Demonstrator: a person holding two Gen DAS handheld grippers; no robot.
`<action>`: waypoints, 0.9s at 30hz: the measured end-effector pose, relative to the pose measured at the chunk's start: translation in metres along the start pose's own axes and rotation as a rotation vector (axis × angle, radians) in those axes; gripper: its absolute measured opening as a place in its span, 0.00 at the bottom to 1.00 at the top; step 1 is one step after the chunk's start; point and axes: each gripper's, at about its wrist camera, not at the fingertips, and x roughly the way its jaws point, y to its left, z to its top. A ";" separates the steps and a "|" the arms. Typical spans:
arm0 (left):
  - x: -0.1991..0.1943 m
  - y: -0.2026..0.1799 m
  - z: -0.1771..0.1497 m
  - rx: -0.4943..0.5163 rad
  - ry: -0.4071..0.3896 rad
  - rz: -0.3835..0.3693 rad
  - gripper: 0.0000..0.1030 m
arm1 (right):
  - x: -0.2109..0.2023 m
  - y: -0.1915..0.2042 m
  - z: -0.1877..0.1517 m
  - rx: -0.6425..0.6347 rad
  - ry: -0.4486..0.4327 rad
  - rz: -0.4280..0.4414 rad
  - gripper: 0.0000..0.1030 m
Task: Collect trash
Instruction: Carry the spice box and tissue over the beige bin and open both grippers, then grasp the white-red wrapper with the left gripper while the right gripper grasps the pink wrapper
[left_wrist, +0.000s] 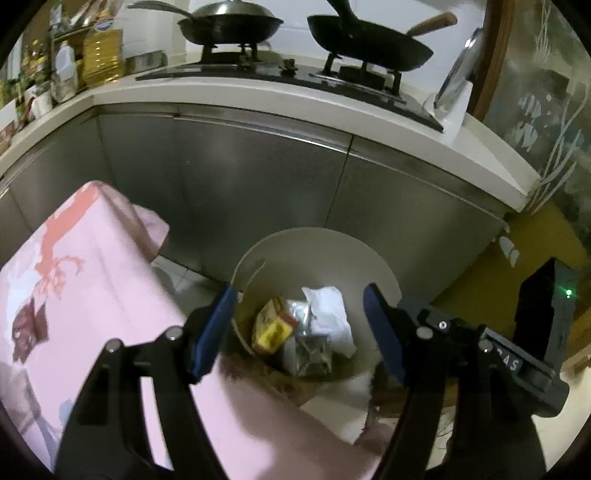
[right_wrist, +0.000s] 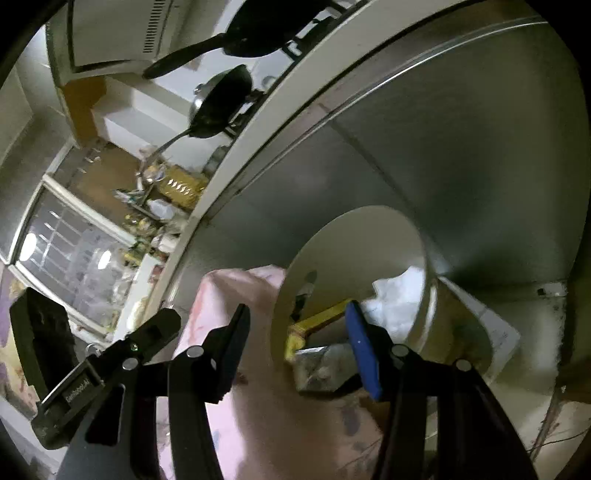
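Note:
A round beige trash bin (left_wrist: 384, 275) stands on the floor against the steel cabinet. Inside lie a yellow wrapper (left_wrist: 272, 328), a silver foil packet (left_wrist: 306, 350) and white crumpled paper (left_wrist: 328, 314). My left gripper (left_wrist: 297, 328) is open and empty, hovering above the bin's mouth. My right gripper (right_wrist: 299, 343) is open and empty at the bin's (right_wrist: 332, 236) rim, the blue finger (right_wrist: 364, 354) over the foil packet (right_wrist: 321, 369) and yellow wrapper (right_wrist: 321, 317). White paper (right_wrist: 395, 299) shows deeper inside.
A pink cloth-covered surface (left_wrist: 92, 280) lies to the left of the bin, also in the right wrist view (right_wrist: 266, 406). Steel cabinet doors (left_wrist: 258, 177) stand behind. The counter above holds a stove with two black pans (left_wrist: 229, 26) and oil bottles (left_wrist: 101, 55).

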 end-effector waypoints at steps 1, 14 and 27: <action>-0.006 0.001 -0.006 -0.002 0.000 0.006 0.67 | -0.001 0.004 -0.003 -0.003 0.005 0.011 0.50; -0.108 0.091 -0.121 -0.101 -0.022 0.230 0.67 | 0.017 0.084 -0.077 -0.145 0.163 0.090 0.50; -0.250 0.274 -0.271 -0.340 -0.028 0.615 0.75 | 0.075 0.190 -0.163 -0.275 0.397 0.159 0.50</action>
